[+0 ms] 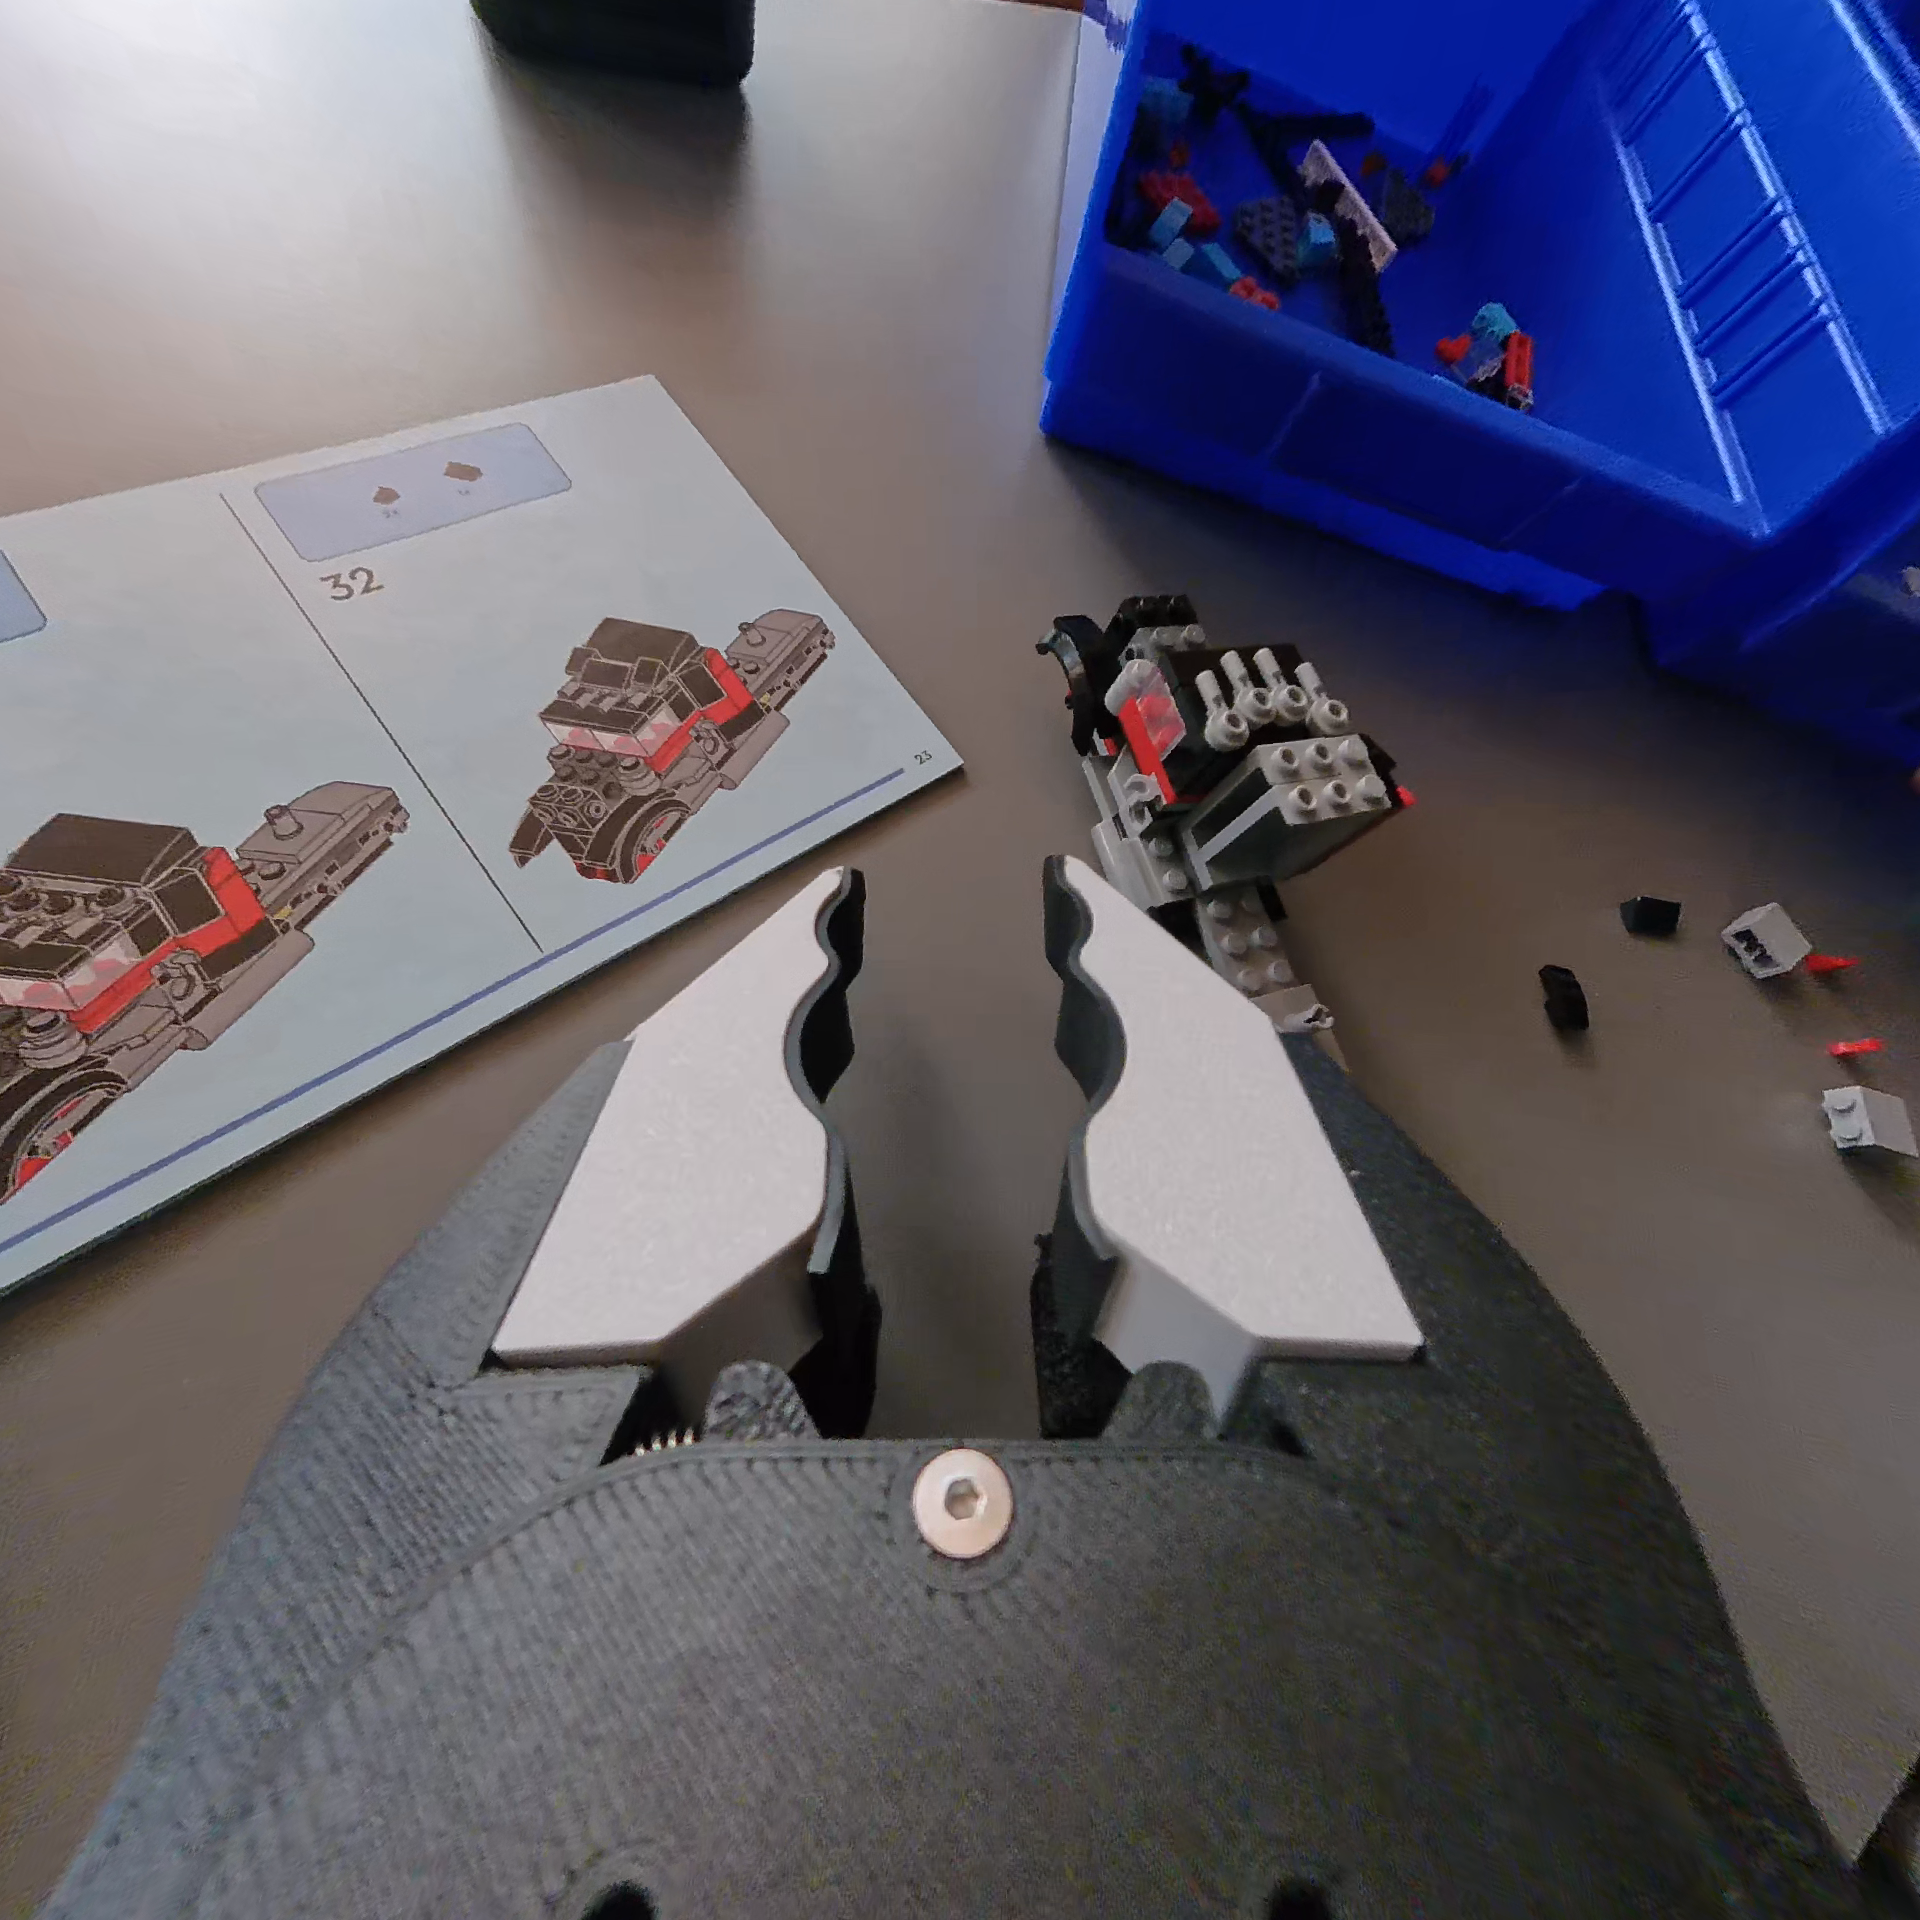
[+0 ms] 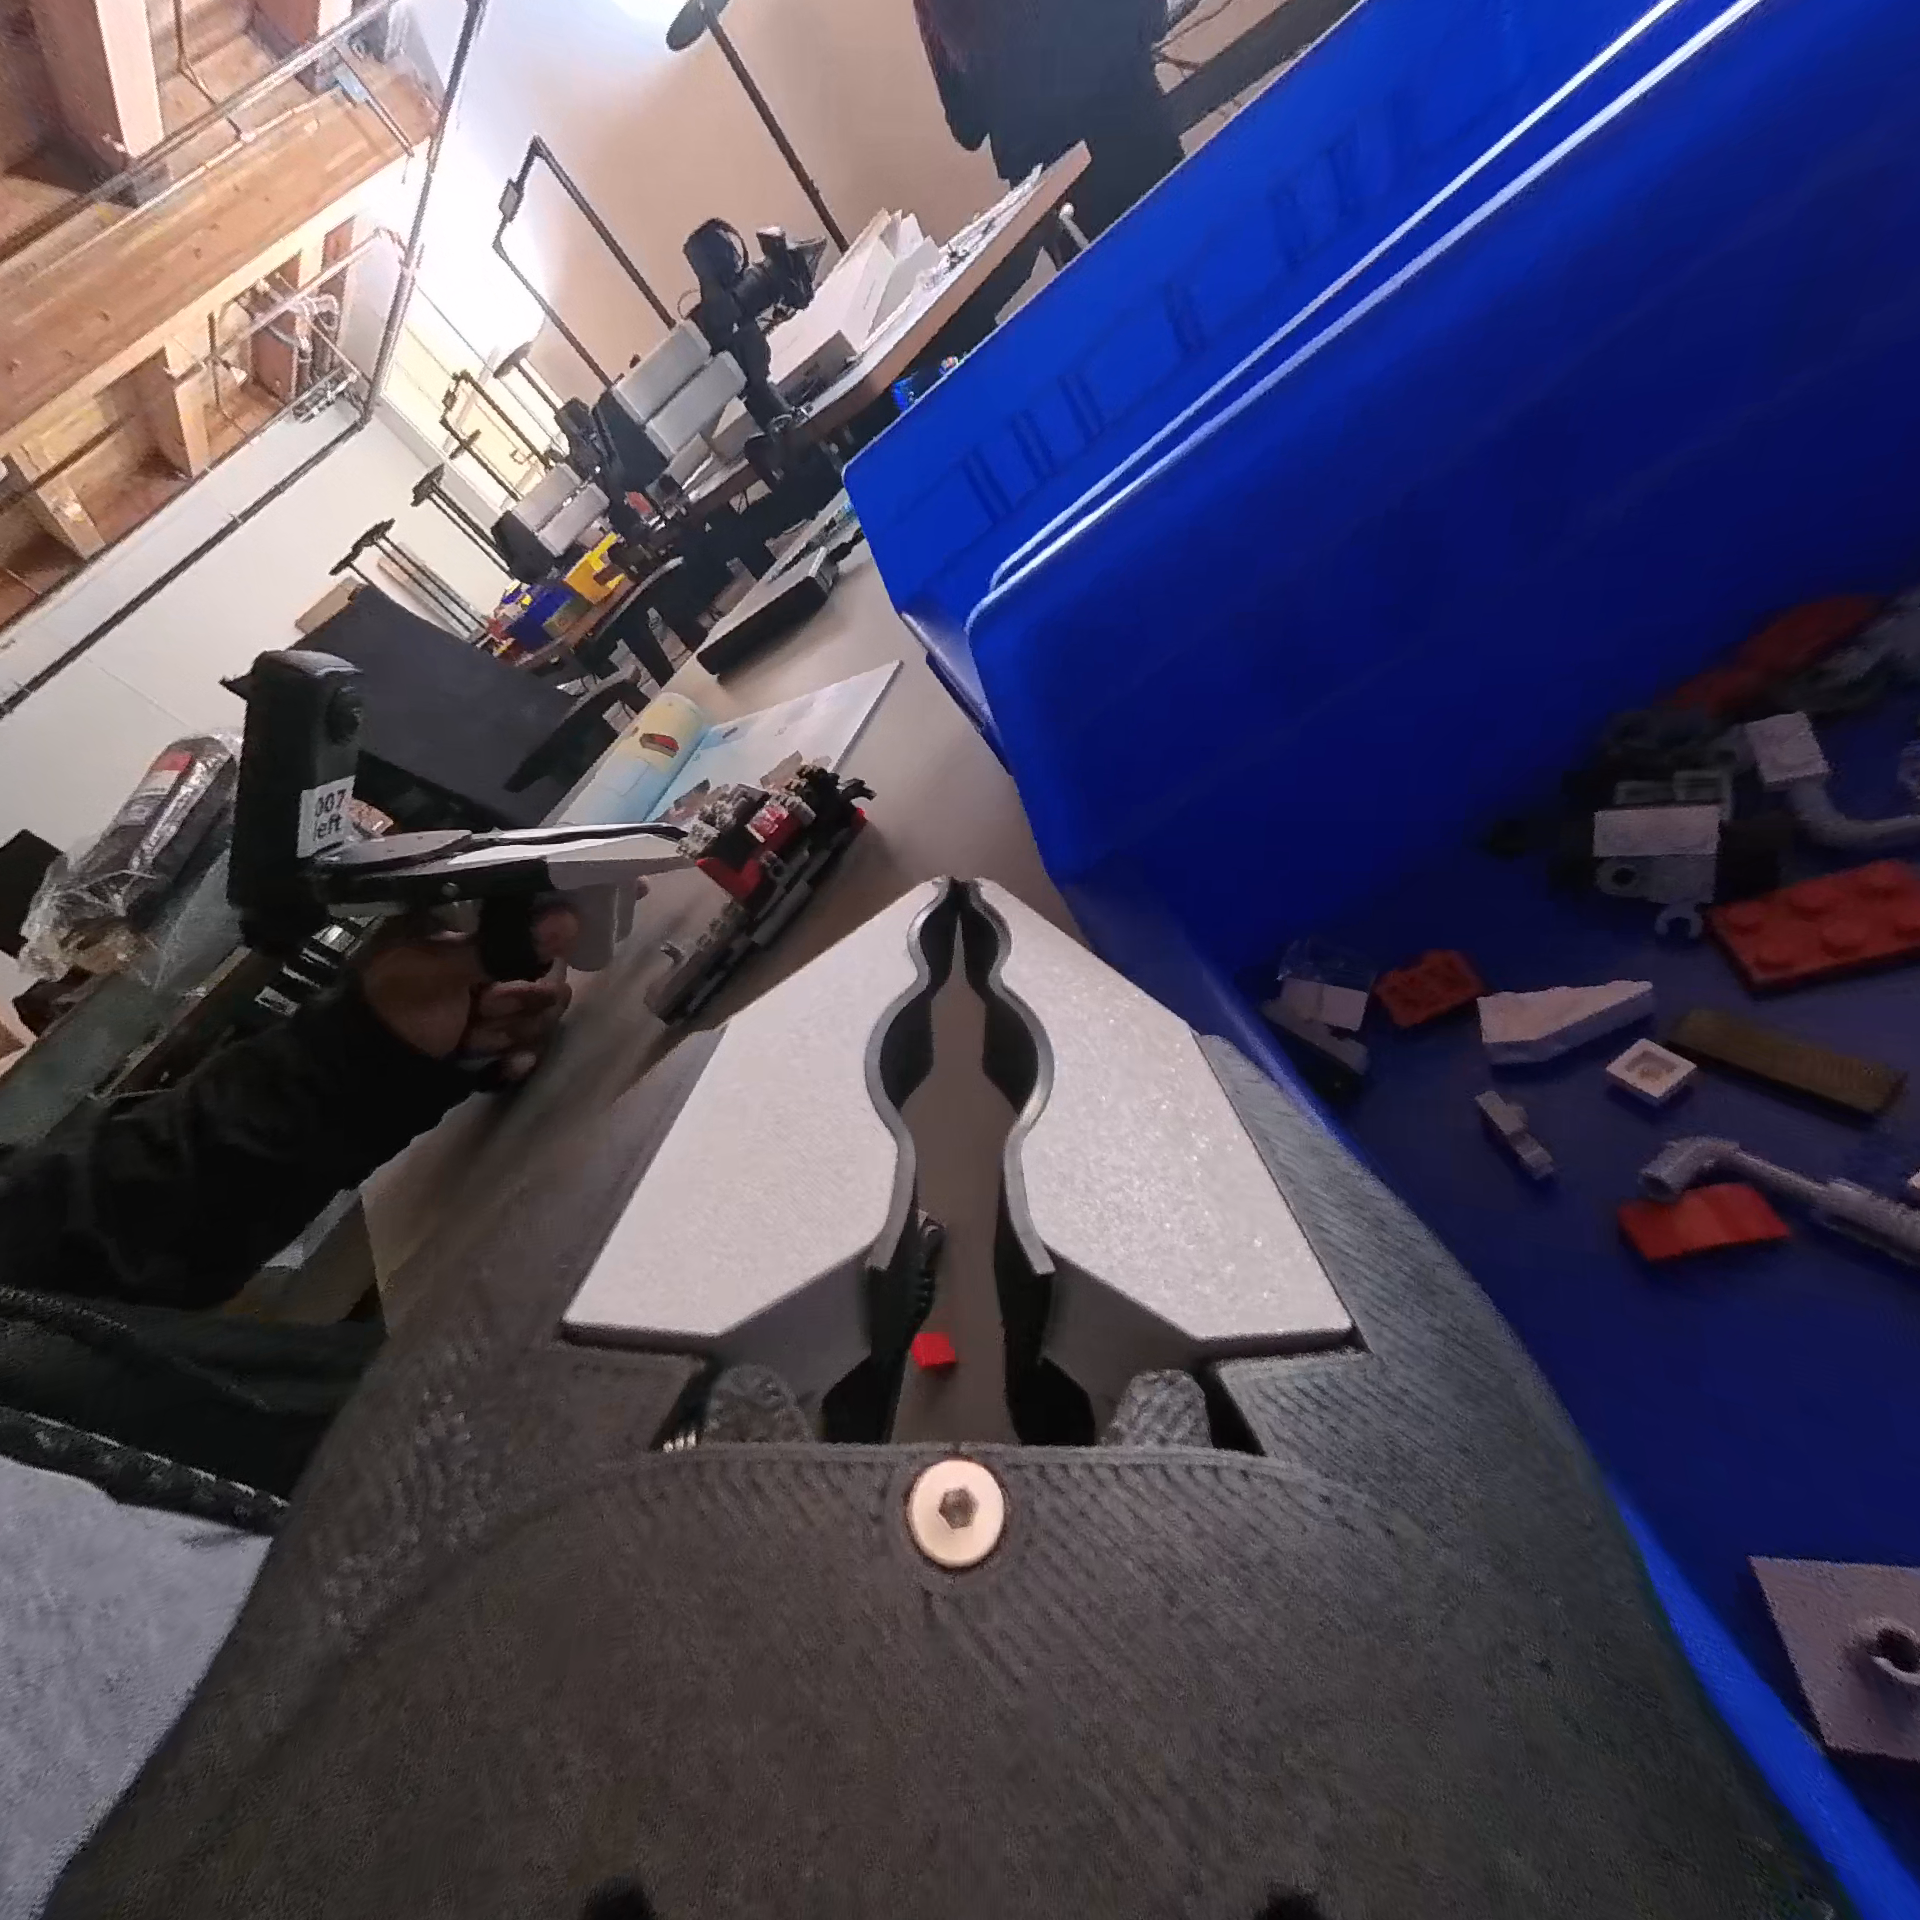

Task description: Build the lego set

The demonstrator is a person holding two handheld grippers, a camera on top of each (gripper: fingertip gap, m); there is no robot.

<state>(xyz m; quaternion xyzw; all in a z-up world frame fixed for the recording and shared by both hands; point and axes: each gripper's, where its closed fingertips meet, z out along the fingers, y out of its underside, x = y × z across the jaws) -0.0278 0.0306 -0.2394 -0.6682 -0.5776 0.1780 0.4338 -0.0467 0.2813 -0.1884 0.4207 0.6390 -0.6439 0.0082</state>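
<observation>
A partly built black, grey and red lego model [image 1: 1226, 758] lies on the dark table, just ahead and right of my left gripper [image 1: 953, 883]. That gripper is open and empty, low over the table. The open instruction booklet [image 1: 416, 779] lies to its left. In the right wrist view, my right gripper [image 2: 956, 888] is shut with its tips touching and nothing between them. It sits beside the wall of a blue bin [image 2: 1299, 675]. The model [image 2: 779, 831] and the left gripper [image 2: 675, 847] show farther off. A small red piece [image 2: 932, 1351] lies on the table under the right gripper.
The blue bin [image 1: 1195, 436] holds several loose bricks [image 1: 1309, 218], also seen in the right wrist view [image 2: 1766, 935]. Small black [image 1: 1564, 997], grey [image 1: 1761, 940] and red [image 1: 1855, 1047] pieces lie on the table right of the model. A person's hand [image 2: 468, 997] holds the left gripper. Across from one pair of fingers to the other is roughly 25 cm.
</observation>
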